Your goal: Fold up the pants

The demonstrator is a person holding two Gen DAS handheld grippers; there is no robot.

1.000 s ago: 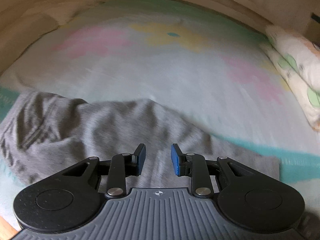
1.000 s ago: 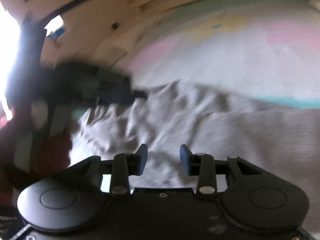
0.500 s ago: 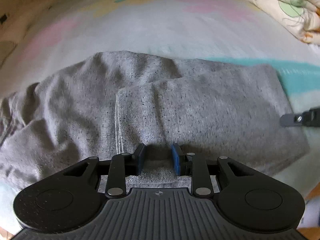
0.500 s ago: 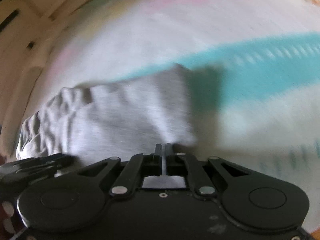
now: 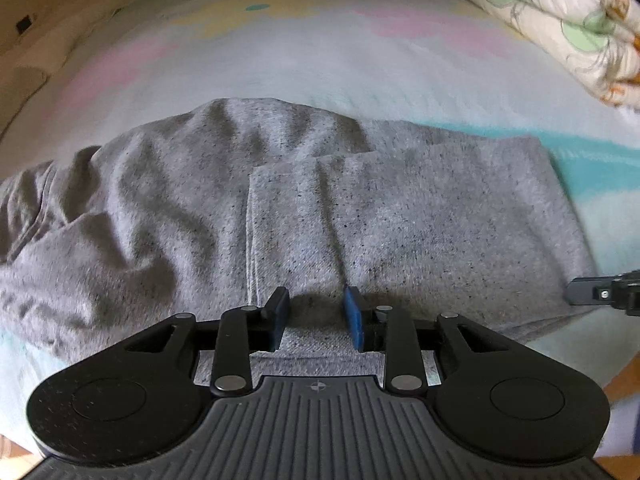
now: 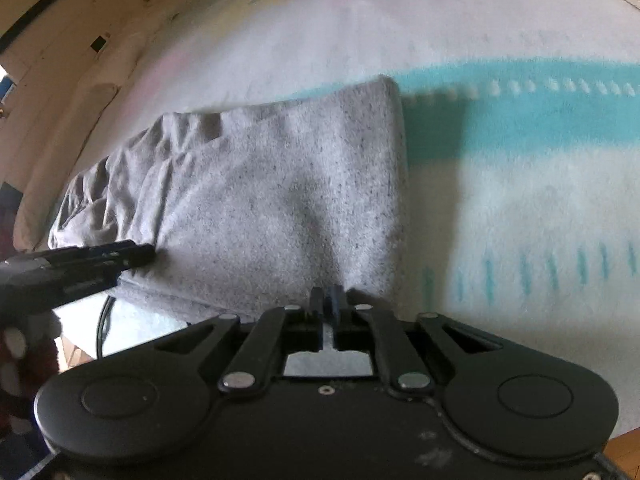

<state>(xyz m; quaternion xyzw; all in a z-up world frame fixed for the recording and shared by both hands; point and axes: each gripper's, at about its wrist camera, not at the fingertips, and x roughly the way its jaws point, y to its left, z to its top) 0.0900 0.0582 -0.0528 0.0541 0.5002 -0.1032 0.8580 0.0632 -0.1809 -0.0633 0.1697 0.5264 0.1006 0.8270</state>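
Grey speckled pants lie on the bed with one layer folded over another, its stitched hem running down the middle. My left gripper is at the near edge, with a bunch of the fabric between its blue pads, and creases run up from the grip. My right gripper is shut on the near edge of the pants, close to the folded right corner. Each gripper shows in the other's view: the right gripper at the right edge, the left gripper at the left.
A pastel blanket with a teal band covers the bed. A floral quilt lies at the far right. Cream bed surround rises at the left. A red dotted sleeve shows low on the left.
The right jaws, open a second ago, have closed on the pants' edge. One layer of the pants now lies folded over the rest. Both grippers have sunk toward the near edge.
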